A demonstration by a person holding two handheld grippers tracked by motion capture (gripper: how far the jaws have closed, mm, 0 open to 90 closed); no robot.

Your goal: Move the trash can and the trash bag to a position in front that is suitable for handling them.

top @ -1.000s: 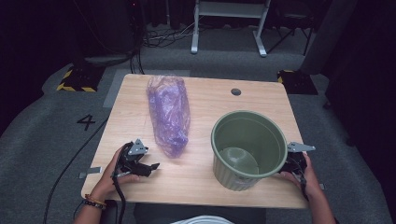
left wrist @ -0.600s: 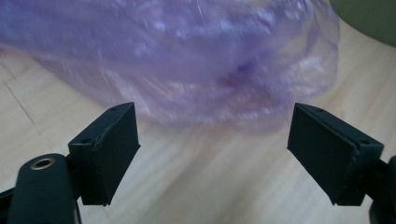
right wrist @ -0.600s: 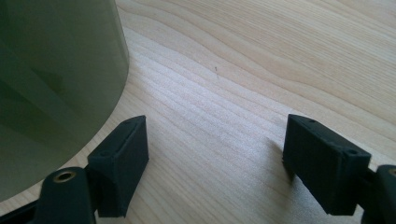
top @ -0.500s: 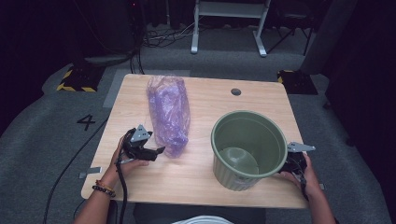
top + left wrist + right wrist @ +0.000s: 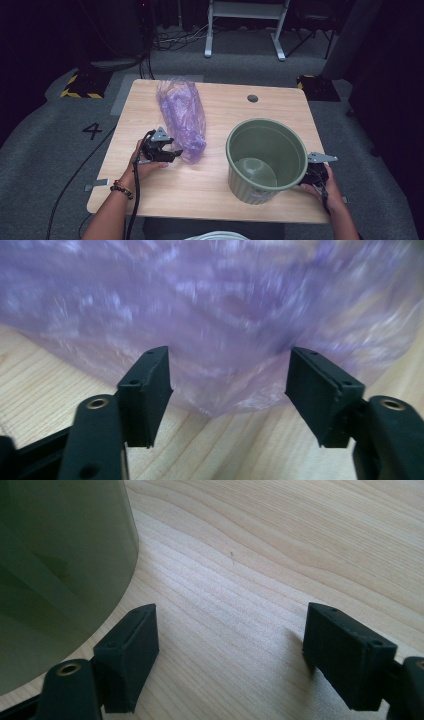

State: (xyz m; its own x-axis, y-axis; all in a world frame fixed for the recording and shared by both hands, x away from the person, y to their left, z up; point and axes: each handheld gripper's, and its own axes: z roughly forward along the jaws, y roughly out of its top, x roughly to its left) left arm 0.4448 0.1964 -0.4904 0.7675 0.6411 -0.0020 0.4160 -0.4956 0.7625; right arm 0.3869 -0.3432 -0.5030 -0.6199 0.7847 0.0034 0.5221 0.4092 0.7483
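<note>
A crumpled purple plastic bag lies lengthwise on the wooden table, left of centre. My left gripper points at the bag's near end. In the left gripper view the bag bulges between the jaws of the left gripper, which have just been closing; the pads stand apart from the plastic, so it is open. A green ribbed bin stands upright at the right. My right gripper rests beside its near right wall. In the right gripper view the right gripper is open over bare wood, with the bin at the left.
A round cable hole sits near the table's far edge. A black cable trails off the left side to the grey floor. A metal stand is behind the table.
My left hand has moved up and to the right across the table, bringing its jaws around the bag's near end. The right hand and the bin have stayed put.
</note>
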